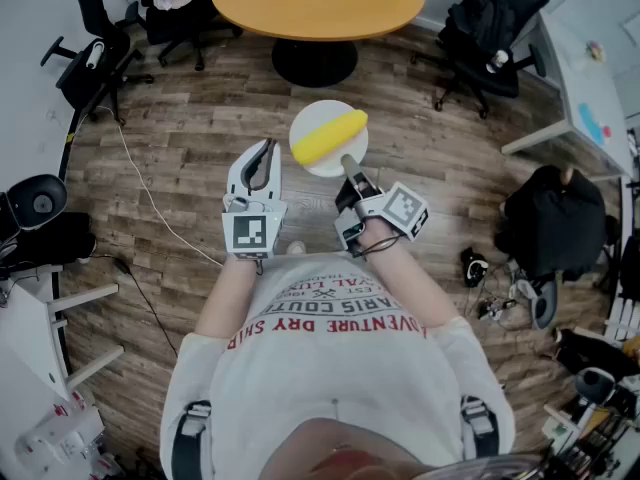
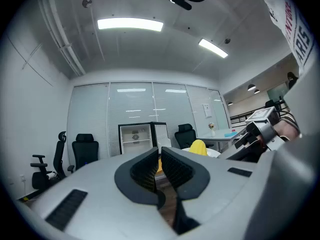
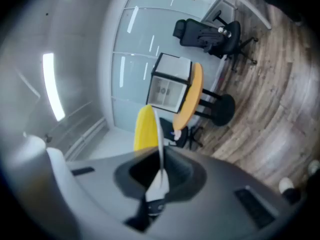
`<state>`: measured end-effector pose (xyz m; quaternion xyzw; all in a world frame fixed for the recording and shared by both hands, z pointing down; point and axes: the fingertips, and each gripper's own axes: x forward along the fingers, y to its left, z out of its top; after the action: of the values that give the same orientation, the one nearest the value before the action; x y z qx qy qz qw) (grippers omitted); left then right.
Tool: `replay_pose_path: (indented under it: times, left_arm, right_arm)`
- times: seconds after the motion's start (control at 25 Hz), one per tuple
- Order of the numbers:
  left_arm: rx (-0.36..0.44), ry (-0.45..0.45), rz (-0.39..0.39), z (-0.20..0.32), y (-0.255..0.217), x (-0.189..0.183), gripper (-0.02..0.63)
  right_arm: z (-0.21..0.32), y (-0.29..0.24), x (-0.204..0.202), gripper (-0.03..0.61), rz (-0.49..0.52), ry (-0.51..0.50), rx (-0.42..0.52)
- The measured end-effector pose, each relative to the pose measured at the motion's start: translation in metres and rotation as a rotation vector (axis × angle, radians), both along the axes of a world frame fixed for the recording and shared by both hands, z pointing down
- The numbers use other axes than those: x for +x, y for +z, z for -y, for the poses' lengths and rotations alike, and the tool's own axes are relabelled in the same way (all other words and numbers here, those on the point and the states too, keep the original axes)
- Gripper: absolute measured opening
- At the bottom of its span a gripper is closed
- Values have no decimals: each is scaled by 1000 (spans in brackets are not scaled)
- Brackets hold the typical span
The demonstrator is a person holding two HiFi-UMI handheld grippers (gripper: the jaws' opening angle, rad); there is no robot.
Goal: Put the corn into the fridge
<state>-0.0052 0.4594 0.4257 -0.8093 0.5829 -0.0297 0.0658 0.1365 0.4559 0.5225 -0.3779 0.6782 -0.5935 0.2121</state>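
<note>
A yellow corn cob lies on a small white plate held out above the wooden floor. My right gripper is shut on the plate's near rim. The right gripper view shows the plate edge-on between the jaws, with the corn to its left. My left gripper hangs beside the plate, shut and holding nothing. Beyond its tips, the left gripper view shows the corn at the right. The small fridge stands ahead on a round table with its door open, also visible as the fridge.
The round orange table stands straight ahead on a black foot. Black office chairs flank it. A white desk and a black bag are at the right. A pale cable runs across the floor at the left.
</note>
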Motion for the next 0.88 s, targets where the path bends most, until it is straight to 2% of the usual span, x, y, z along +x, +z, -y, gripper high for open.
replay_pose_path:
  times: [0.48,0.6,0.88]
  left_arm:
    - [-24,21,-31,7,2,-5,44]
    - [-38,29,-56,7,5,-15,44]
    - [-48,47,-58,10,12,-49,44]
  right_arm:
    - [5,-2,-6,40,-15,1,17]
    - [2,-2,-14,34,-13,6,8]
    - [6,5,-40,34,-11,36,-5]
